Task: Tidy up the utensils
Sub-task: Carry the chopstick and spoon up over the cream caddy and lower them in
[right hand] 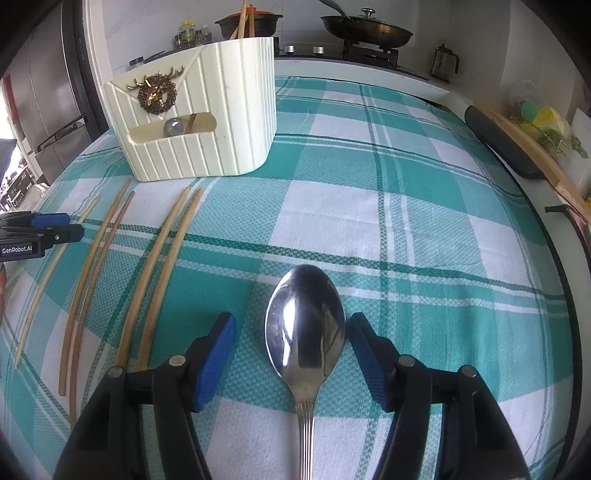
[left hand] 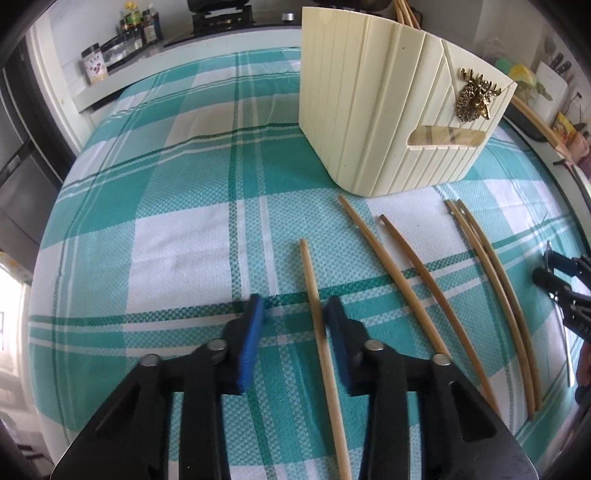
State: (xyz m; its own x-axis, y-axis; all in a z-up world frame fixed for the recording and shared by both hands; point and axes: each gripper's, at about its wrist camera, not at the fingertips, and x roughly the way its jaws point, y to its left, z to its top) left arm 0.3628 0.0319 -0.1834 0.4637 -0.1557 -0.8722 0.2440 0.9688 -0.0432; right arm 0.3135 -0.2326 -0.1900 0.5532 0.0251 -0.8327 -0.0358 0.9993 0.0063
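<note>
The left gripper (left hand: pixel 295 314) points down at a teal-and-white checked tablecloth (left hand: pixel 177 206); a single bamboo chopstick (left hand: pixel 320 343) runs between its blue pads (left hand: pixel 253 336), close against the right-hand pad and clear of the left one, so the jaws stand partly apart and not clamped on it. At about 1 o'clock from that gripper lie two more chopsticks (left hand: pixel 410 295) side by side, and further toward 2 o'clock a close pair (left hand: pixel 495 295) lies nearly touching; all taper toward the cream ribbed utensil holder (left hand: pixel 380 110) at 1 o'clock, which bears a gold deer-head ornament (left hand: pixel 476 94) and has chopstick ends showing above its rim.

The right gripper (right hand: pixel 291 332) has its jaws set wide on either side of a steel spoon (right hand: pixel 304 325), bowl up and lying flat on the cloth, handle running back under the gripper; neither pad touches it. From here the holder stands at 11 o'clock and the loose chopsticks fan out at 9 to 10 o'clock; a frying pan (right hand: pixel 365 27) sits on the hob at 12 o'clock.
</note>
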